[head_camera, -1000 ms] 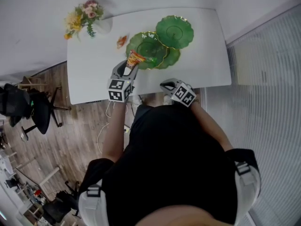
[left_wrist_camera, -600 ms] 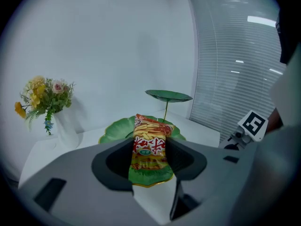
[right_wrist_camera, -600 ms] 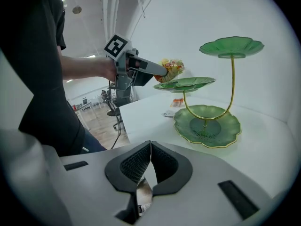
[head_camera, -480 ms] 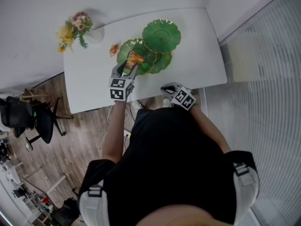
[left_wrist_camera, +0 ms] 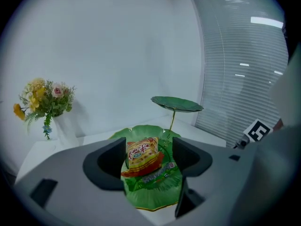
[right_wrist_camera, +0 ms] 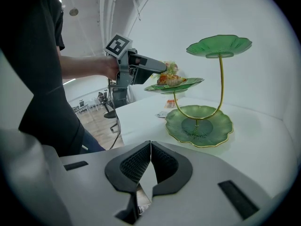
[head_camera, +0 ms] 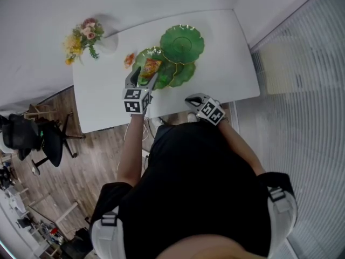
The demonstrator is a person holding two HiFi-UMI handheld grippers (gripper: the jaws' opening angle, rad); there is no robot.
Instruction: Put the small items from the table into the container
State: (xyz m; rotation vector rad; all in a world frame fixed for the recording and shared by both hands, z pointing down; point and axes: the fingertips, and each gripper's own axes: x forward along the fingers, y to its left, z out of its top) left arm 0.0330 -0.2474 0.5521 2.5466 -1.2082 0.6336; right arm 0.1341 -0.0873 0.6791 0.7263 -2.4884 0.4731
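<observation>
White tabletop (head_camera: 226, 74) runs out ahead of you, with a vase of flowers (head_camera: 86, 36) at its far left corner and the green tiered stand (head_camera: 182, 43) near the middle of the far edge.

Your left gripper (left_wrist_camera: 149, 149) points at the stand's middle dish (left_wrist_camera: 153, 199). Its jaws are opening, and the red-and-yellow snack packet (left_wrist_camera: 141, 157) sits between them. The packet lies on the dish with a gap to each pad, so you no longer grip it. A green wrapper (left_wrist_camera: 157, 174) lies under its near end. That packet looks delivered.

Your right gripper (right_wrist_camera: 149, 149) hangs over the near edge of the tabletop. Its jaws are pressed together with nothing in them.

A small orange packet (head_camera: 129, 59) remains on the bare tabletop, between the stand and the vase. The right gripper view suggests a paler piece just beside it, but that is too small to confirm.

The next move probably turns on where this packet lies. It is just left of your left gripper's line and a little beyond its tips. It is well apart from the right gripper, with the stand partly in between. The left hand is clearly nearer. I cannot make out the packet's long axis, so check it before you choose an approach.
</observation>
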